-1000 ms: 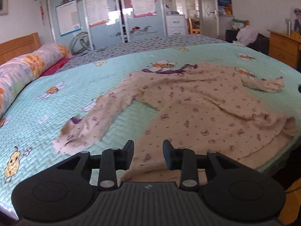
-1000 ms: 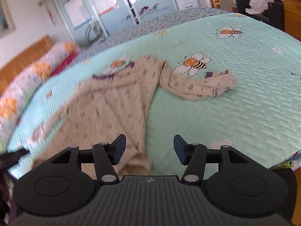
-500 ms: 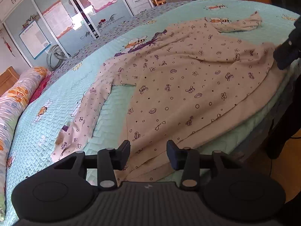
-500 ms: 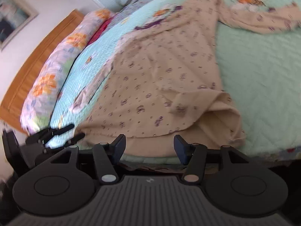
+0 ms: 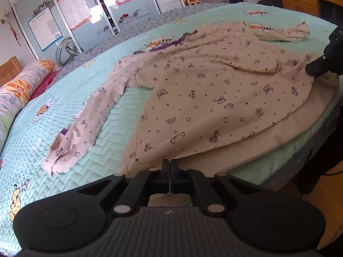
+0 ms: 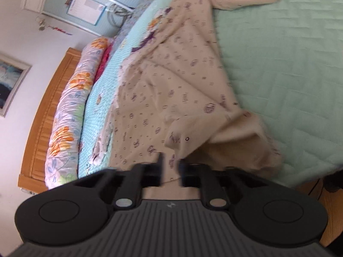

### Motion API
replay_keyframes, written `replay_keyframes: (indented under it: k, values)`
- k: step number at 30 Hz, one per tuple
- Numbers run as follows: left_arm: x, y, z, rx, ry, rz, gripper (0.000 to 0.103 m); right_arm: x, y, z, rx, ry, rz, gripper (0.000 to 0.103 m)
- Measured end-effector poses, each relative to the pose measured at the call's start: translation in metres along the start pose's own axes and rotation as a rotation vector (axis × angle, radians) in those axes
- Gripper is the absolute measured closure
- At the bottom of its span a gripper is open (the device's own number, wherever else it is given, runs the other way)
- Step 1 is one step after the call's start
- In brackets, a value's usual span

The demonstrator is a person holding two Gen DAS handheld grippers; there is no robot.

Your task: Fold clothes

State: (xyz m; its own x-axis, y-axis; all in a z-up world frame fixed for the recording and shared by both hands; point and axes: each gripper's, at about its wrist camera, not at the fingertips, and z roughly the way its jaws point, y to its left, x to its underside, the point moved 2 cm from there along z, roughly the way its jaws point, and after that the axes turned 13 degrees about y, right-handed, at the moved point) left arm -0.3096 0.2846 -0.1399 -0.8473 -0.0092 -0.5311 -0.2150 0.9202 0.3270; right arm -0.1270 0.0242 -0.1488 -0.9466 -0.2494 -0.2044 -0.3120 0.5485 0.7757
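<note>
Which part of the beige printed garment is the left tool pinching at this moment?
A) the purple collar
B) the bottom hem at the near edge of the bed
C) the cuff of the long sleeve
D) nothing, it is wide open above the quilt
B: in the left wrist view the left tool is closed on the hem of the garment at the near edge of the bed.

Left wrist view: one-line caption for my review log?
Left gripper shut on nightgown hem at the bed edge.
</note>
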Motion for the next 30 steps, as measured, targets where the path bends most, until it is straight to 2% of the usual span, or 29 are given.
replay_keyframes:
  k: [3,5,7,9,13,15,16,18,19,21,23,26,28,30]
  values:
    - [0.004,0.015,-0.019,-0.036,-0.04,-0.039,0.103,0.004,0.019,-0.011,-0.045,-0.008,-0.086,0.103]
    - [0.009,0.022,-0.021,-0.052,-0.029,-0.059,0.103,0.011,0.033,-0.02,-0.109,0.021,-0.134,0.103]
    - [0.014,0.028,-0.024,-0.068,-0.019,-0.08,0.103,0.017,0.042,-0.024,-0.134,0.053,-0.176,0.103]
    - [0.019,0.035,-0.026,-0.085,-0.008,-0.1,0.103,0.023,0.04,-0.019,-0.078,0.099,-0.181,0.103]
    - [0.029,0.049,-0.031,-0.117,0.013,-0.14,0.099,0.024,0.012,-0.003,-0.034,0.185,-0.04,0.097]
    - [0.03,0.055,-0.033,-0.119,0.015,-0.162,0.098,0.026,0.006,-0.006,-0.033,0.195,-0.014,0.085]
    - [0.028,0.056,-0.033,-0.105,0.006,-0.176,0.098,0.028,0.008,-0.015,-0.046,0.178,-0.033,0.076]
    - [0.023,0.058,-0.034,-0.077,-0.011,-0.204,0.098,0.03,0.014,-0.036,-0.094,0.144,-0.081,0.067]
    - [0.02,0.06,-0.034,-0.063,-0.02,-0.219,0.097,0.029,0.015,-0.044,-0.122,0.118,-0.088,0.06]
    - [0.015,0.062,-0.035,-0.035,-0.038,-0.247,0.091,0.024,0.015,-0.061,-0.151,0.051,-0.091,0.05]
    - [0.01,0.065,-0.036,-0.007,-0.055,-0.275,0.073,0.016,0.007,-0.072,-0.099,-0.048,-0.059,0.043]
    - [0.001,0.065,-0.034,0.037,-0.076,-0.304,0.07,0.008,-0.008,-0.072,0.045,-0.128,-0.015,0.043]
    - [-0.006,0.054,-0.022,0.073,-0.055,-0.274,0.07,0.007,-0.017,-0.062,0.161,-0.12,-0.017,0.043]
    - [-0.01,0.043,-0.006,0.094,-0.008,-0.236,0.07,0.012,-0.021,-0.044,0.239,-0.043,-0.039,0.046]
